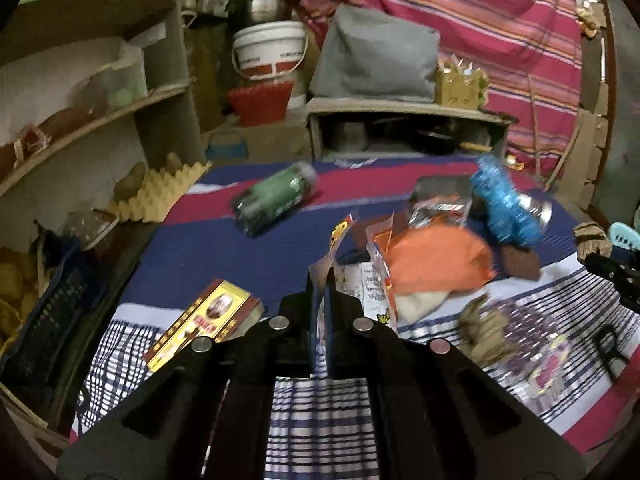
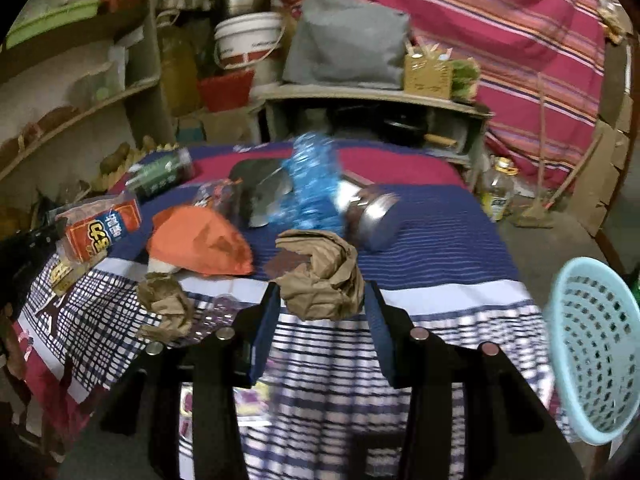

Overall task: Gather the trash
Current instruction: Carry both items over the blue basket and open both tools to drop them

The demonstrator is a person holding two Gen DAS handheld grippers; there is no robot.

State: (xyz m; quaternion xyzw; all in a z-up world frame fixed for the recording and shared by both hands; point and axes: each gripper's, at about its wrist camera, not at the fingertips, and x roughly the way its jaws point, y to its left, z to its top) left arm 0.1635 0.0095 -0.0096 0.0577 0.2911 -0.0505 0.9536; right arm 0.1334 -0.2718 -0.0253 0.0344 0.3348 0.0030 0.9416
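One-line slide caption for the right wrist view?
Right gripper clasps a crumpled brown paper ball above the striped cloth, pale blue perforated plastic basket alongside.

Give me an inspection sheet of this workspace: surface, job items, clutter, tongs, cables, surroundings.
Surface: striped and checked cloth, cluttered.
Job's things: crumpled brown paper between the right tongs; snack wrapper pinched in the left tongs; second paper ball; orange bag; blue wrapper; green bottle; yellow-red box.
Clutter: metal jar lying on its side.
Grippers: left tongs shut on the wrapper; right tongs either side of the paper, contact not clear.
Cables: nothing seen.
Surroundings: light blue basket at right; shelves at left; white bucket; grey cushion.
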